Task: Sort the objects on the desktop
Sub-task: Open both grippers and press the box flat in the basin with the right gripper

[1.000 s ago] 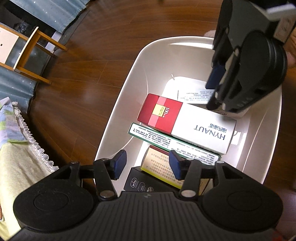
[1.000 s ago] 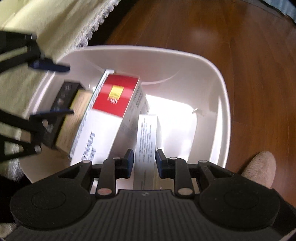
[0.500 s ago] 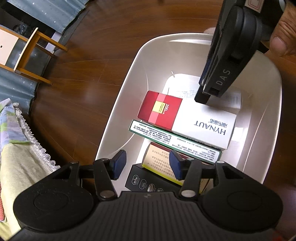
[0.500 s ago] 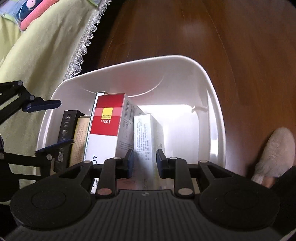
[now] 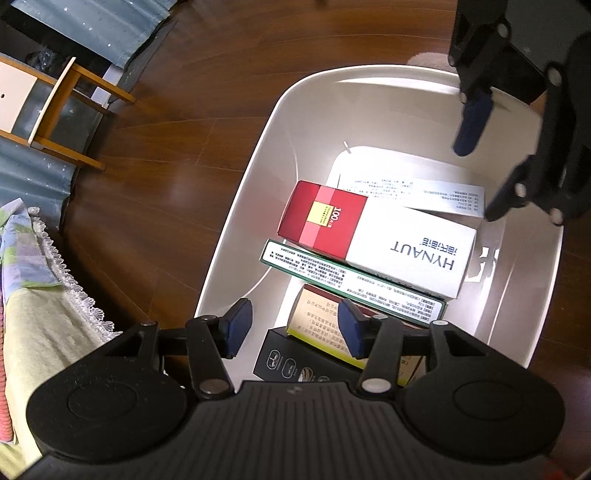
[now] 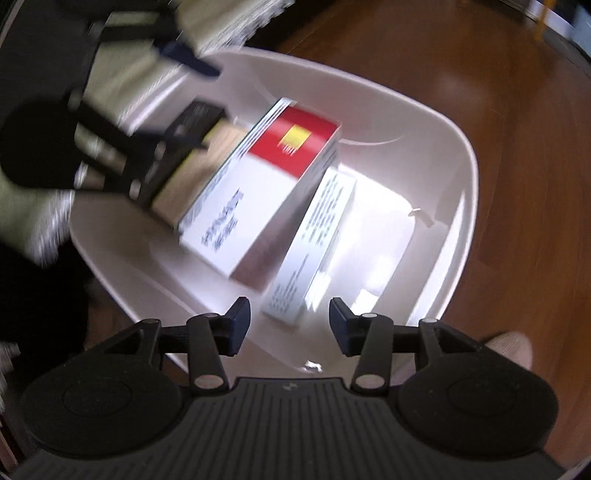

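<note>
A white plastic bin (image 5: 258, 155) stands on the wooden floor and holds several boxes. A red and white HYNAUT box (image 5: 380, 236) lies on a green-edged box (image 5: 354, 284), with a yellowish box (image 5: 317, 321) and a black box (image 5: 291, 365) nearer me. A slim white box (image 5: 417, 192) leans at the far side. My left gripper (image 5: 291, 326) hovers open over the bin's near end. My right gripper (image 6: 290, 325) is open and empty, just behind the slim white box (image 6: 314, 243). Its fingers (image 5: 472, 122) show above the bin's far end.
A bedspread with a lace edge (image 5: 37, 314) lies left of the bin. A wooden stool (image 5: 55, 107) and a blue curtain (image 5: 110, 29) are farther off. A person's socked foot (image 6: 513, 347) rests on the floor (image 5: 166, 155) right of the bin (image 6: 469, 206).
My right gripper has opened, let go of the slim white box inside the bin and drawn back above it. The left gripper has stayed open in place.
</note>
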A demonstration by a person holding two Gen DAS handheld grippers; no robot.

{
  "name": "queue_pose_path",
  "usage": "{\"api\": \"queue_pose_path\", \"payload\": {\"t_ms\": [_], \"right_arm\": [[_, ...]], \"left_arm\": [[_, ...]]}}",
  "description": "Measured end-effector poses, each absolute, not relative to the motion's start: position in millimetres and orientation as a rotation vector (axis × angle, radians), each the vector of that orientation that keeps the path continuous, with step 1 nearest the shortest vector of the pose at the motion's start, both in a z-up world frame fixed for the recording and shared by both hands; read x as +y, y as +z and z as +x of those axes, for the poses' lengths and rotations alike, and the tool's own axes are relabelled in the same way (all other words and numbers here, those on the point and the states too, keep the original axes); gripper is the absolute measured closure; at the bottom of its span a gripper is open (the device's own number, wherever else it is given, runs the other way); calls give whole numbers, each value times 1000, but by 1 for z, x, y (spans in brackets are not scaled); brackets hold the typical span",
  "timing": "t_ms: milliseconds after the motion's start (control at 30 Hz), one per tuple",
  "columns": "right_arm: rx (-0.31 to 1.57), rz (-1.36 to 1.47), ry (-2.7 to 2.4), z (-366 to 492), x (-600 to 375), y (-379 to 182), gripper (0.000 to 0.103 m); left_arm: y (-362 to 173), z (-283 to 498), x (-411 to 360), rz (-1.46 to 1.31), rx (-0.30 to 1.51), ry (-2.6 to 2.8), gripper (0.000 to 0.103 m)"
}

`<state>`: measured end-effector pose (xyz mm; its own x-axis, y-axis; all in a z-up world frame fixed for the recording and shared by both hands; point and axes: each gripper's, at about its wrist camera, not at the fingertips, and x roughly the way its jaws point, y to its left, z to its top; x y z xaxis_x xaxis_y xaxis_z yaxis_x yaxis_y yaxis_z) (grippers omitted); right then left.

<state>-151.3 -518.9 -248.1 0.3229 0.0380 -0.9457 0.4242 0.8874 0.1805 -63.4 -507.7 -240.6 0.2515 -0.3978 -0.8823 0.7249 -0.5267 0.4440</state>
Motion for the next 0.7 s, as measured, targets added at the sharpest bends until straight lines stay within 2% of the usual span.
{"api": "queue_pose_path", "payload": {"t_ms": [367, 533, 700], "right_arm": [[1365, 216, -99, -136, -514, -265, 64], [1354, 205, -93, -124, -507, -278, 74], [1322, 192, -70, -122, -504, -278, 77]], "left_arm": [[-240, -62, -509, 1563, 310, -1454, 46], [-239, -62, -509, 1561, 308, -1458, 46], [-239, -62, -509, 1564, 311, -1459, 45]]}}
